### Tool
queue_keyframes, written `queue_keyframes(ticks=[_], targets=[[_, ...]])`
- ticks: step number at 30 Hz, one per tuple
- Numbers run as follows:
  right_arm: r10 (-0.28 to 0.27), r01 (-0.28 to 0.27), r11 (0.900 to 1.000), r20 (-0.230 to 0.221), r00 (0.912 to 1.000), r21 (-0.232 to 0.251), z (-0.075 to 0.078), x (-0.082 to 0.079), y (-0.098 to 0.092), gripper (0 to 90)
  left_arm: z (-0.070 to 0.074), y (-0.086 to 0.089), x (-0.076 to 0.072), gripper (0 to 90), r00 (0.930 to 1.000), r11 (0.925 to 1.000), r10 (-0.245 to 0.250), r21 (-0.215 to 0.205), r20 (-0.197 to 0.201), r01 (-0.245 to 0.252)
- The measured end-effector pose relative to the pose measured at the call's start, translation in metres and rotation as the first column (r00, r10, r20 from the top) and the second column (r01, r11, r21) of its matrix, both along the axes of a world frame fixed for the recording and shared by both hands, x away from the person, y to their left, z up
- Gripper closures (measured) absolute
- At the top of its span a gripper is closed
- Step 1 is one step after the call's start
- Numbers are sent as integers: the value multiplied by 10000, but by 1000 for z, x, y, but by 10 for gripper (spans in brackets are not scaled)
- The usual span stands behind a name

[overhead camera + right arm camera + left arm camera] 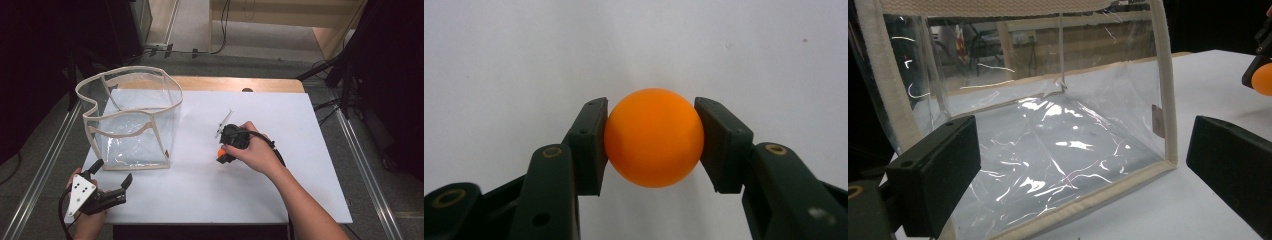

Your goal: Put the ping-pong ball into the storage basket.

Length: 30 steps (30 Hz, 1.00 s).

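My right gripper [654, 142] is clamped on the ball [654, 137], one pad on each side at its widest part, low over the white table [280, 200]. My left gripper [111, 172] hangs with its jaws spread wide and holding nothing, just in front of the bag [132, 120], which stands upright with its mouth open at the table's left. The job now, I judge, is to carry the ball over that soft rim and let go inside. I should keep the squeeze light and even so the ball doesn't pop out, lift high enough to clear the rim, and steady the bag's near edge with my left if it sags.
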State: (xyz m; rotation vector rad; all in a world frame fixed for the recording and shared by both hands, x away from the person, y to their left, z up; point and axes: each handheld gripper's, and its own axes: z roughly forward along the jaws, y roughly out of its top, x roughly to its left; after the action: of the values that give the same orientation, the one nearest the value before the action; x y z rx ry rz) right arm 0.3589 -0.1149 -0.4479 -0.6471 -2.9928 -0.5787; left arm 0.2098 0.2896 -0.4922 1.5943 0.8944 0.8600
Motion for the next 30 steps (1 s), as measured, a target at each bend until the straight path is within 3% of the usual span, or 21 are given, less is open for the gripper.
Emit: queue_keyframes(ticks=[30], targets=[[726, -724, 9971, 114, 9973, -232, 21, 10, 27, 480, 0, 0, 1, 14, 10000, 10000, 4, -95, -80, -5]])
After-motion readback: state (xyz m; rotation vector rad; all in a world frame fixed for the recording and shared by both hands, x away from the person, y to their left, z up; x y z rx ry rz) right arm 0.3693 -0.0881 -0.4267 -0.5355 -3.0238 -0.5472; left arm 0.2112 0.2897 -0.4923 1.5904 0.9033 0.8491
